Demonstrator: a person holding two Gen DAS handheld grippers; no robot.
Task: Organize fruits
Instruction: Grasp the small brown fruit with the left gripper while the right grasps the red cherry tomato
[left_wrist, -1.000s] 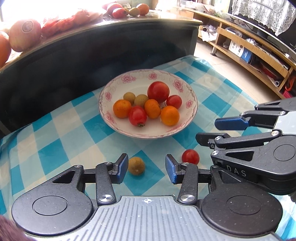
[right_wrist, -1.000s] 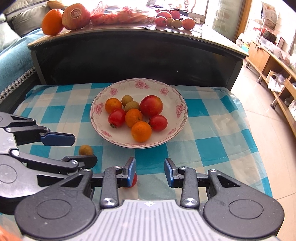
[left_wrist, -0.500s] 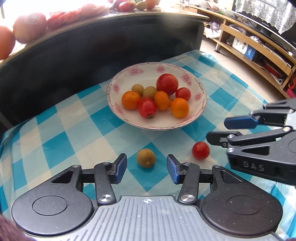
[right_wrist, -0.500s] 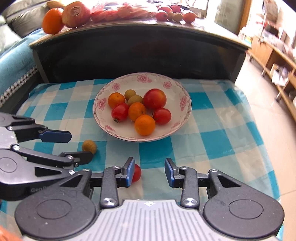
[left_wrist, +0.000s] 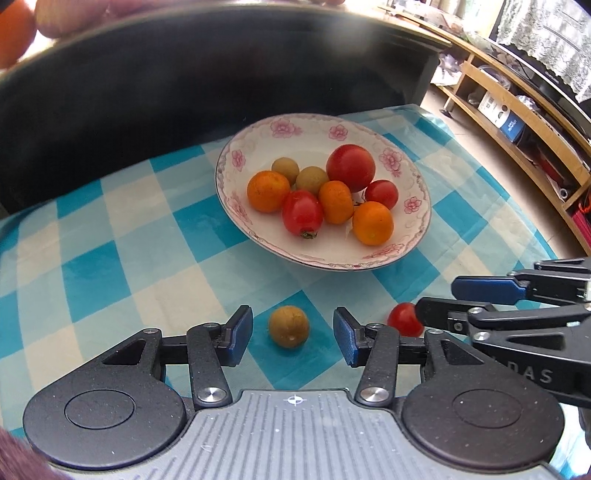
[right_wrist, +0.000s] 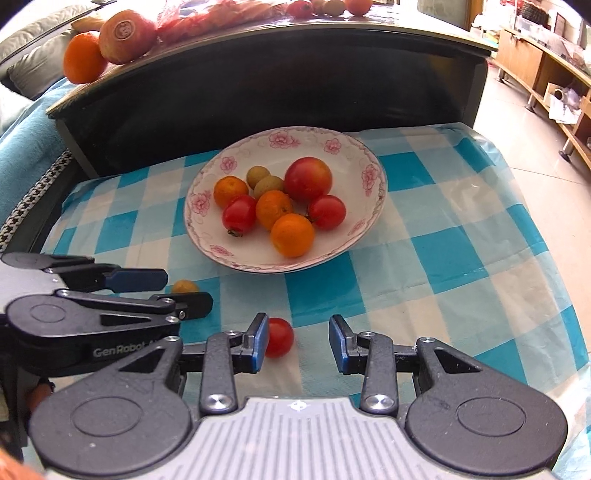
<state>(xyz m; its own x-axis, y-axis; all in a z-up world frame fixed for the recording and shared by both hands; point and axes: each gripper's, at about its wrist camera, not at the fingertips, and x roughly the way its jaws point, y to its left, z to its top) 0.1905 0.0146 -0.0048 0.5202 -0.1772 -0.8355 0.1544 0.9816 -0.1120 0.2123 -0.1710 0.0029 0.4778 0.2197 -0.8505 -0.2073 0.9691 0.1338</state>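
A flowered white bowl (left_wrist: 413, 177) (right_wrist: 369, 206) on the blue checked cloth holds several oranges, tomatoes and small brown fruits. A loose brown fruit (left_wrist: 288, 326) (right_wrist: 184, 286) lies on the cloth between the fingers of my open left gripper (left_wrist: 293, 338) (right_wrist: 173, 290), untouched. A loose cherry tomato (right_wrist: 279, 336) (left_wrist: 405, 319) lies close against the left finger of my open right gripper (right_wrist: 298, 342) (left_wrist: 461, 302), inside the gap.
A dark table edge (right_wrist: 258, 66) rises behind the cloth, with oranges (right_wrist: 84, 61) and other fruit on top. Wooden shelving (left_wrist: 517, 122) runs along the right. The cloth's right side (right_wrist: 461, 258) is bare.
Both grippers have moved forward and lower toward the loose fruits. The brown fruit now lies between the left fingers, and the cherry tomato has come inside the right gripper's gap.
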